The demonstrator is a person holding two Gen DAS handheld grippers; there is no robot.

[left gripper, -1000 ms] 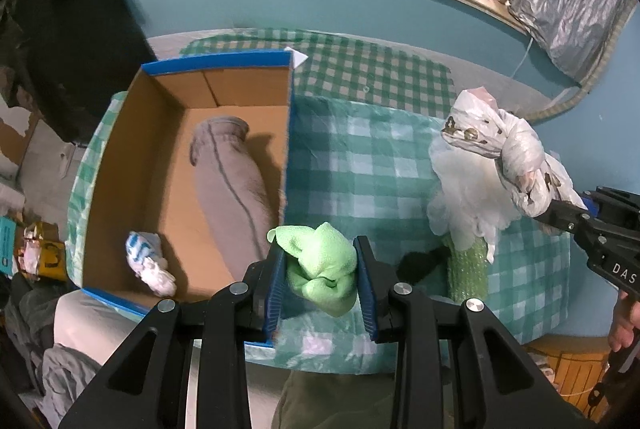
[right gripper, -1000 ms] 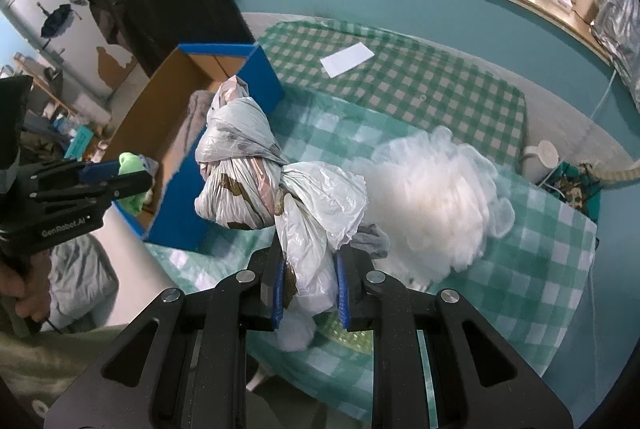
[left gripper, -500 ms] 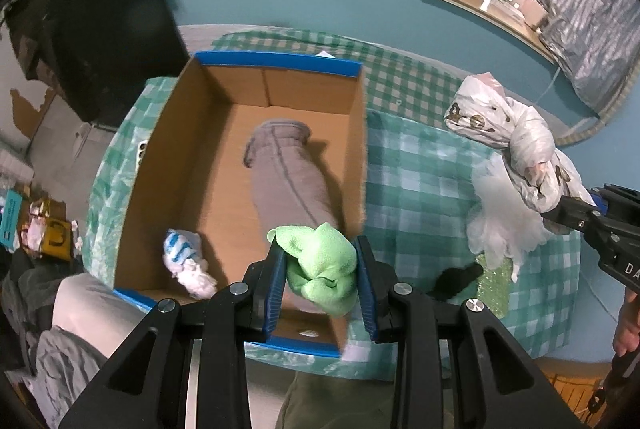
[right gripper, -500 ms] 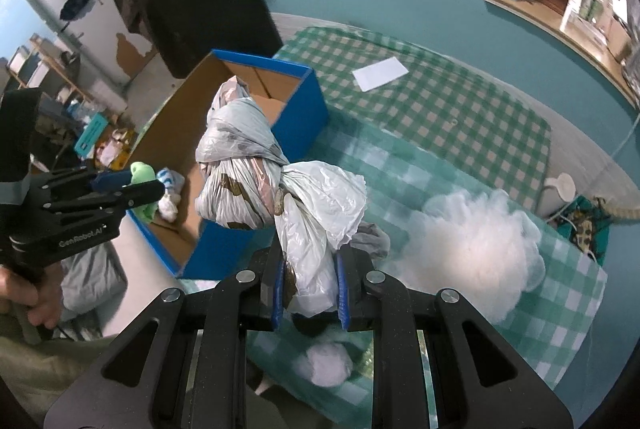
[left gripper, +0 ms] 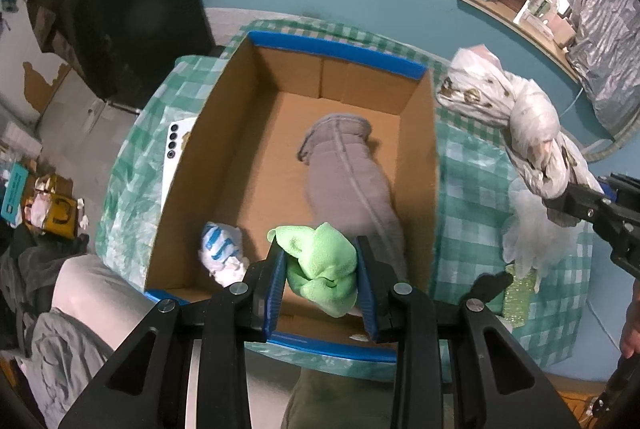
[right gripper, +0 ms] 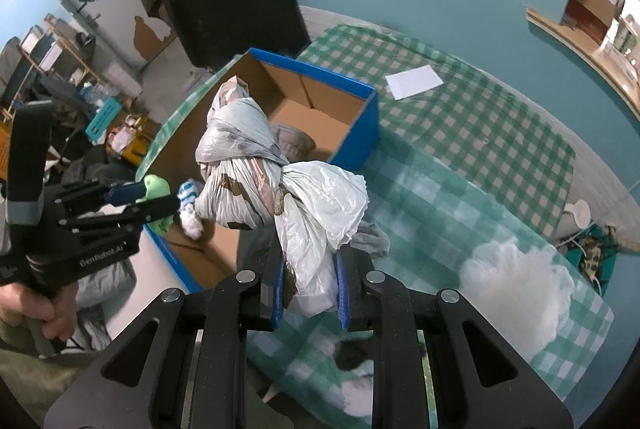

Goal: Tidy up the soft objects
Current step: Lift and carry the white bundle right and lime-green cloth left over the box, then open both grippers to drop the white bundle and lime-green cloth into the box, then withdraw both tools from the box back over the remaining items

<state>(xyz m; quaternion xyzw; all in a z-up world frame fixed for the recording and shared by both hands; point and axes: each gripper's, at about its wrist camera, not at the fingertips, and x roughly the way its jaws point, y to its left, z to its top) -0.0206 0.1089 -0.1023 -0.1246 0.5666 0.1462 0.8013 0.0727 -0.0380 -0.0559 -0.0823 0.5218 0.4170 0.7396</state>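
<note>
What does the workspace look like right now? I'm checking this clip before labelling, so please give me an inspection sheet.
Surface: table under a green checked cloth, partly covered by clear plastic.
Job's things: cardboard box holding a grey sock and a blue-striped white bundle; green cloth; knotted plastic bags; white fluffy bundle on the cloth.
Clutter: white paper; phone beside the box; small grey cloth.
Grippers: left gripper shut on the green cloth over the box; right gripper shut on the knotted plastic bags.
Cables: wires past the table's far edge.
Surroundings: teal wall, window ledge with boxes, cluttered floor.
</note>
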